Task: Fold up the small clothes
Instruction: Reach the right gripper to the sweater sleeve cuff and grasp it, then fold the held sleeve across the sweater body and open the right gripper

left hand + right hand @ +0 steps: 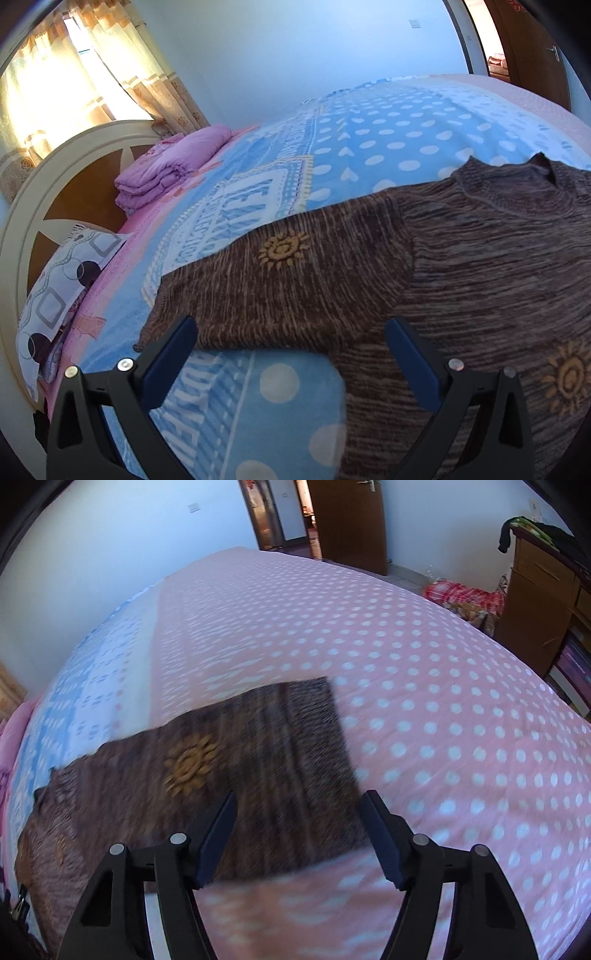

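A brown knitted sweater (480, 258) with yellow sun motifs lies spread flat on the bed, its neck toward the far side. In the left wrist view one sleeve (280, 288) stretches out to the left. My left gripper (291, 323) hovers open at that sleeve's near edge, its fingers wide apart with nothing pressed between them. The right wrist view shows the other sleeve (273, 746), blurred, with its straight cuff edge toward the right. My right gripper (300, 797) stands open over the cuff end, and the cloth lies below and between the fingers, apart from the pads.
The bed cover is blue with white dots (369, 140) on one half and pink with white dots (424, 686) on the other. A folded purple blanket (166, 170) and a pillow (62, 284) lie by the headboard (22, 229). A wooden cabinet (535, 602) and a door (347, 520) stand beyond the bed.
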